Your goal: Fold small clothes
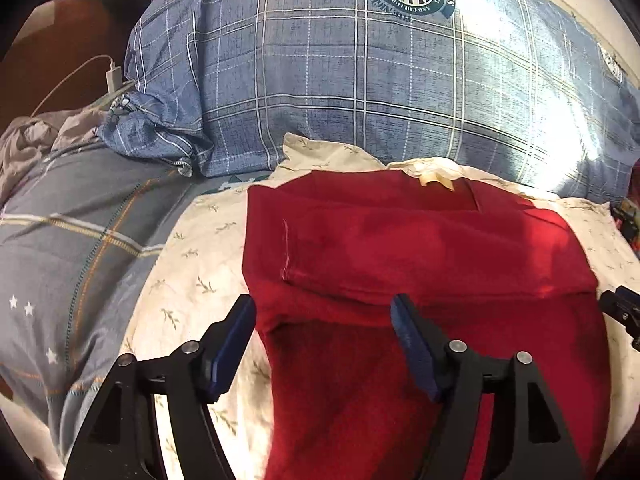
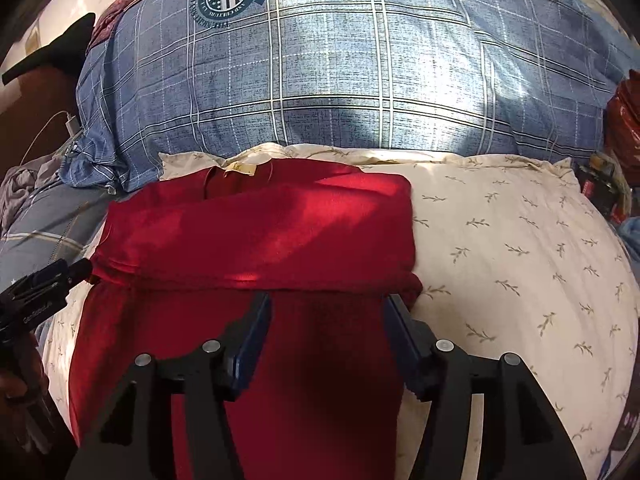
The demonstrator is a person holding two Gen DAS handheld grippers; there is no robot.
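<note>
Left wrist view first: the left gripper [image 1: 324,312] has its jaws spread with nothing pinched, hovering over the near left part of the red garment [image 1: 420,264]. One finger sits just off the cloth's left edge, the other over the red itself. The garment is folded over, its folded edge running straight across just ahead of the fingertips. It lies on a cream pillow [image 1: 192,264] with a little leaf print. Further ahead there's a big blue plaid pillow [image 1: 360,80] blocking the way, off to the left a grey-blue checked sheet [image 1: 72,240] and a white charger [image 1: 114,78] with its cable.

Right wrist view: the right gripper [image 2: 328,312] is spread too, nothing in it, over the garment's [image 2: 260,232] near right part. To its right is lots of open cream pillow [image 2: 520,260]. At the far left the left gripper [image 2: 48,280] pokes in beside the cloth's edge.
</note>
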